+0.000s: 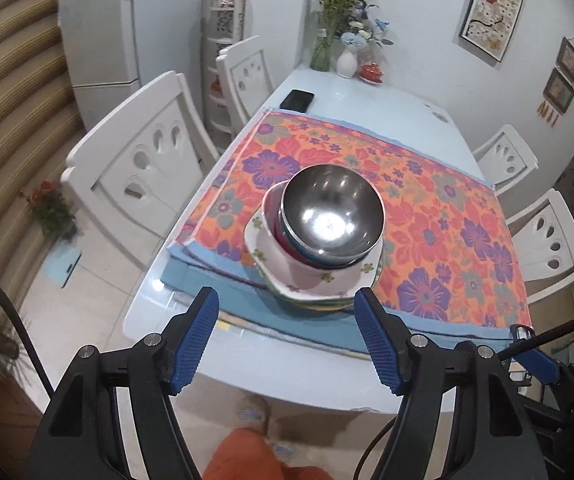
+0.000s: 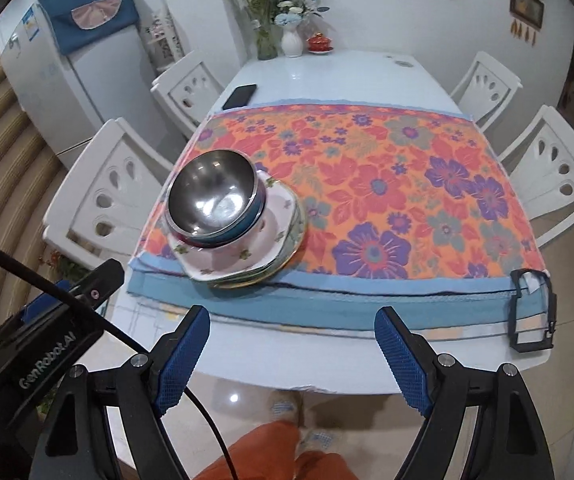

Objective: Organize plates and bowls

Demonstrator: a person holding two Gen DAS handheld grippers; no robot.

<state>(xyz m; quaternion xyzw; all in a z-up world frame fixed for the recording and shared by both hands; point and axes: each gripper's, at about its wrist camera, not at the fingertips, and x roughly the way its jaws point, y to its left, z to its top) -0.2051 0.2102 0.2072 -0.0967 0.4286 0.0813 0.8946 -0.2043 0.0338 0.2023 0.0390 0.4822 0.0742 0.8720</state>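
A shiny metal bowl sits on top of more bowls, and they all sit on a stack of flowery plates. The pile is on the flowered cloth, near its front left edge. The left gripper hangs just before the pile — open, holding nothing. The right gripper is open too — empty, over the table edge.

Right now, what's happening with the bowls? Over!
Left gripper open, empty. Right gripper open, empty. Steel bowl tops stack on floral plates. Nothing blocking.
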